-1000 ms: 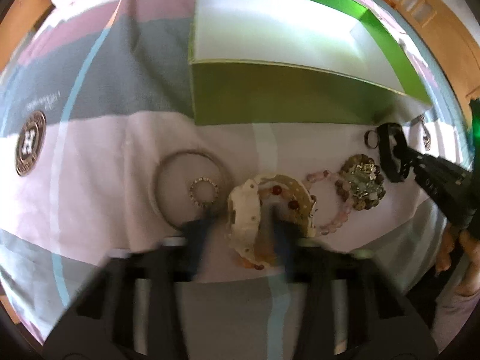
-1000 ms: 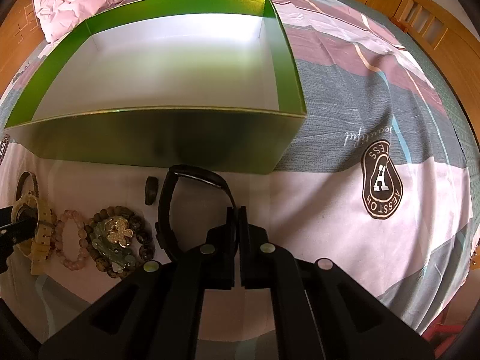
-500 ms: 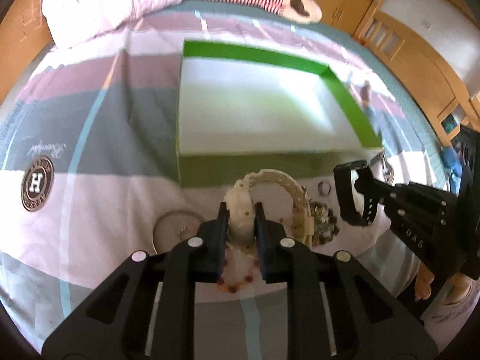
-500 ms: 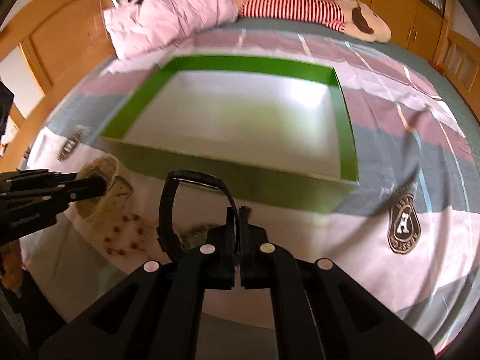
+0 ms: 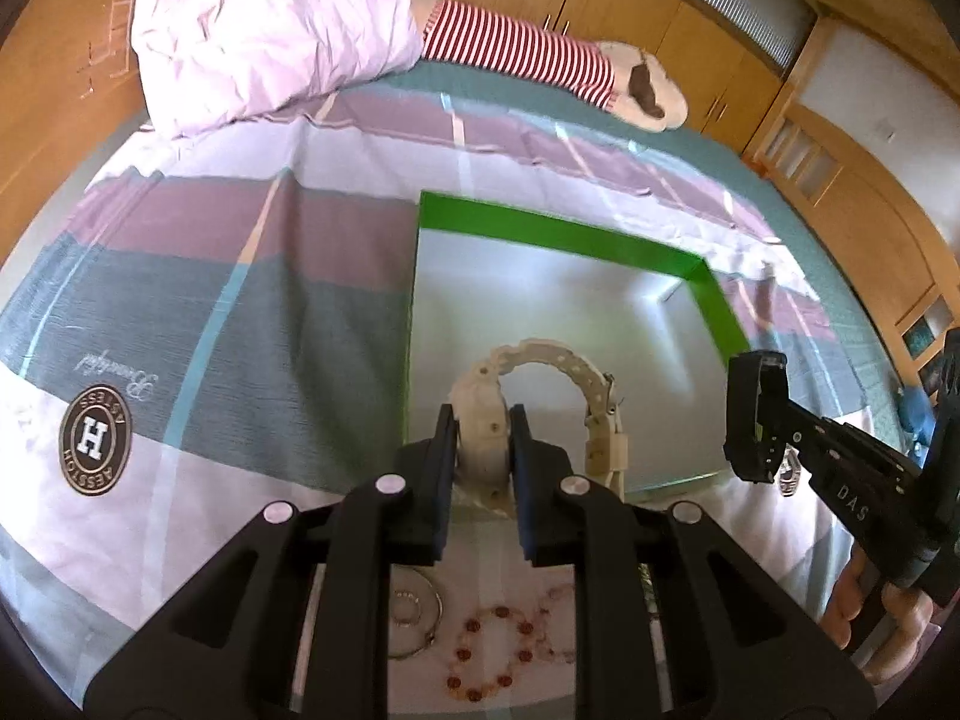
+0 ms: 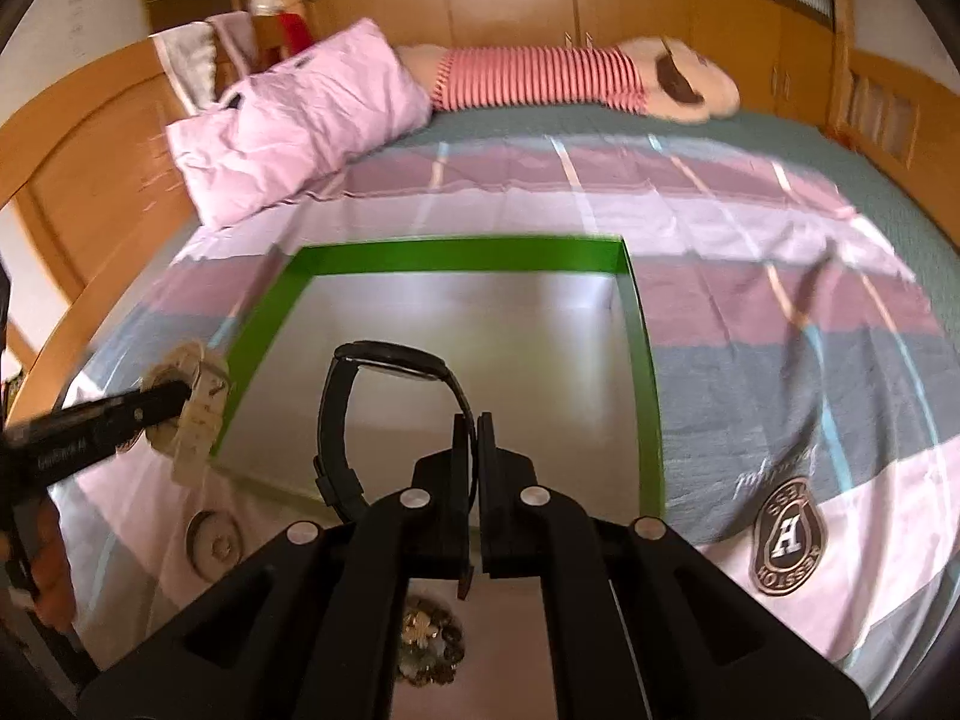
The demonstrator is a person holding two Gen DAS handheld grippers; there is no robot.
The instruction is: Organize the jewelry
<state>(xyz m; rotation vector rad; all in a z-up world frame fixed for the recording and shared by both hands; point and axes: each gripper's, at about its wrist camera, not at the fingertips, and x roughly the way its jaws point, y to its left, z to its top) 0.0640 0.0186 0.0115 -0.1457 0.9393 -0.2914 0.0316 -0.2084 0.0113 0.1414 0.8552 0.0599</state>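
My left gripper (image 5: 483, 420) is shut on a cream watch (image 5: 540, 372) and holds it in the air over the near left part of the green box (image 5: 558, 234). My right gripper (image 6: 474, 426) is shut on the strap of a black watch (image 6: 384, 360), held over the near side of the same box (image 6: 456, 255). The right gripper with the black watch (image 5: 753, 408) also shows at the right of the left wrist view. The left gripper with the cream watch (image 6: 195, 402) shows at the left of the right wrist view.
On the bedspread below lie a silver bangle (image 5: 414, 612), a red bead bracelet (image 5: 492, 654) and a dark bead bracelet with a clover charm (image 6: 429, 639). A pink pillow (image 5: 270, 36) and a striped plush toy (image 5: 540, 54) lie at the bed's far end. Wooden furniture surrounds the bed.
The left gripper shut on the cream watch and lifted it off the bedspread. Both grippers rose and moved forward over the box, each carrying its watch.
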